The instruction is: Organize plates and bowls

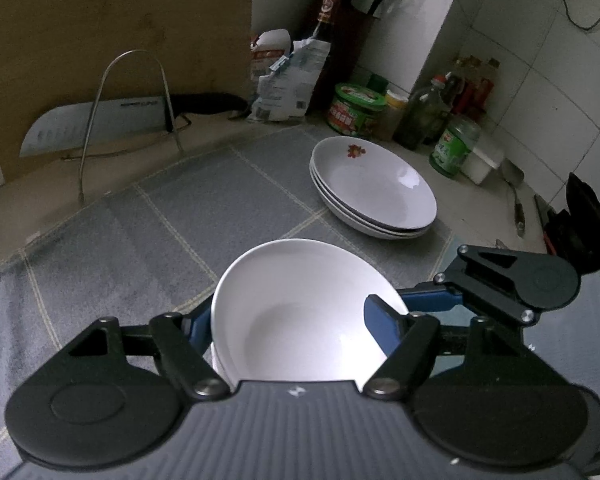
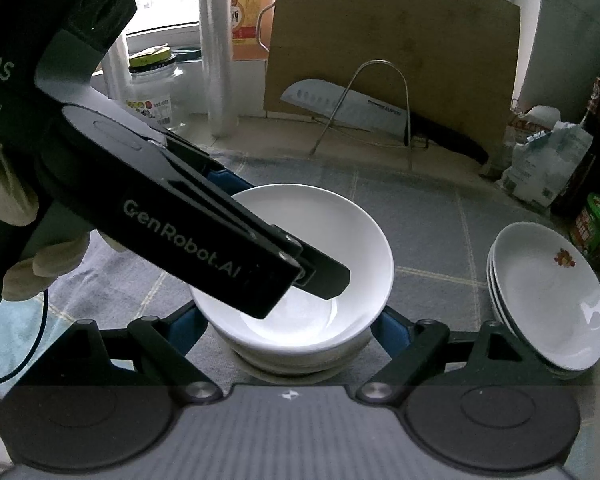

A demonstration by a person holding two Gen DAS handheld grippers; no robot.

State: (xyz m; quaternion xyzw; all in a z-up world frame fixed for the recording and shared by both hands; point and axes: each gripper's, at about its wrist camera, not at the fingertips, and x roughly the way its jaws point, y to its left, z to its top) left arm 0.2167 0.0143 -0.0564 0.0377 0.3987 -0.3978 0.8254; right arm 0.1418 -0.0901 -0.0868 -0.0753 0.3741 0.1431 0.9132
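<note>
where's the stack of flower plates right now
The stack of shallow white plates with a red flower print sits on the grey checked cloth, right of the white bowl, before the jars.

In the right wrist view the left hand-held gripper lies across the top white bowl, hiding much of its left rim and part of its inside. The bowls beneath show only as thin edges, so their number cannot be told. In the left wrist view the bowl's near rim is cut off by the gripper body, and the left finger is mostly hidden behind the bowl wall. The stack of plates runs behind the right gripper's linkage at its near edge. The labels on the far jars are too blurred to read.
</note>
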